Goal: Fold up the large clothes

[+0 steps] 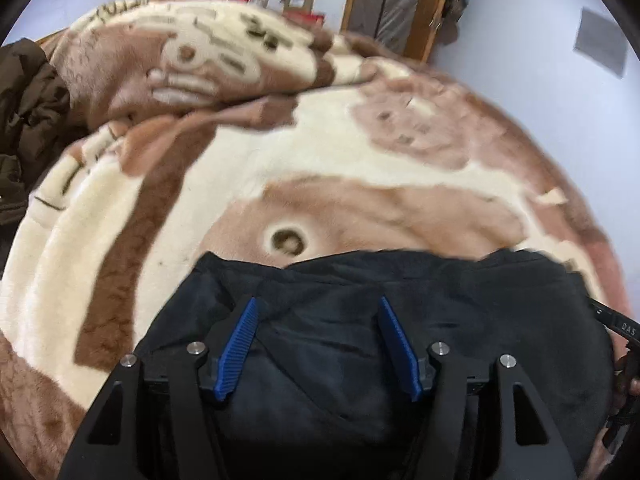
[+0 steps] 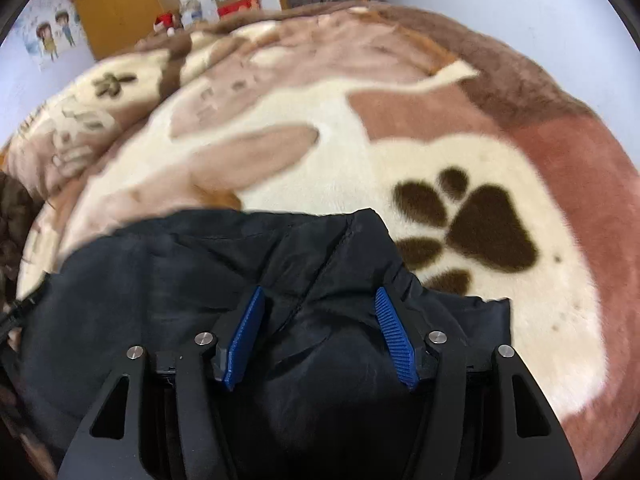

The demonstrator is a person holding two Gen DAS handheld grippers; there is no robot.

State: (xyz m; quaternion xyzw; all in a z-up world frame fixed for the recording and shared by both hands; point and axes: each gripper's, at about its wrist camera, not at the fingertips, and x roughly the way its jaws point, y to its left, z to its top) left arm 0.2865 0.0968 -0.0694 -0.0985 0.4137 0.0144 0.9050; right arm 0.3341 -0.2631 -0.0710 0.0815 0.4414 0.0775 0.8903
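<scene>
A black padded garment (image 1: 360, 320) lies folded on a plush cream and brown blanket (image 1: 280, 160). My left gripper (image 1: 318, 308) is open just above the garment's left part, blue pads spread wide with the fabric under them. In the right wrist view the same garment (image 2: 200, 272) shows, its right edge and a seam running up the middle. My right gripper (image 2: 320, 300) is open over the garment's right end, nothing between the pads. The right gripper's tip also shows in the left wrist view (image 1: 624, 328).
A dark brown jacket (image 1: 28, 120) is piled at the blanket's left side. The blanket (image 2: 480, 160) carries a paw print (image 2: 480, 228) to the right of the garment. A wooden cabinet (image 2: 120, 4), toys and a doorway stand beyond the bed.
</scene>
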